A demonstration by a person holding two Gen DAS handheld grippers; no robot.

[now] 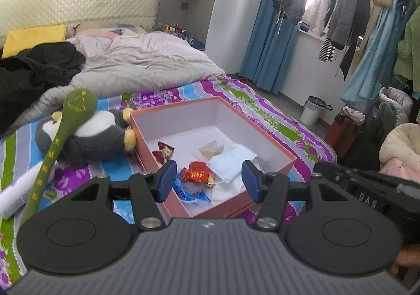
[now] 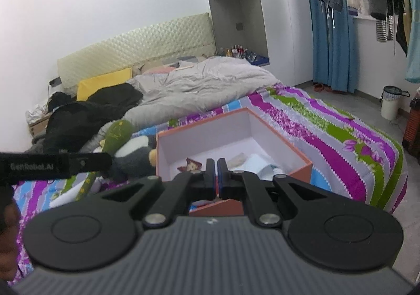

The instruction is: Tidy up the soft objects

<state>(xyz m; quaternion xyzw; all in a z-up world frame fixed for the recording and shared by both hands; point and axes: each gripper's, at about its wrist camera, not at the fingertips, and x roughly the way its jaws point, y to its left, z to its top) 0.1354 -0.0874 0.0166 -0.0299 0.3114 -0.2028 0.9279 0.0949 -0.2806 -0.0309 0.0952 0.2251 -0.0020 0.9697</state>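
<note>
Our left gripper gapes empty over the box; right gripper pinched together. Reaching left, we may snag the mallet on the penguin.

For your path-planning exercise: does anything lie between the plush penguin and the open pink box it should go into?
Nothing lies between the grey-and-white plush penguin and the open pink cardboard box; they touch. But a long green spoon-shaped paddle rests across the penguin.
</note>
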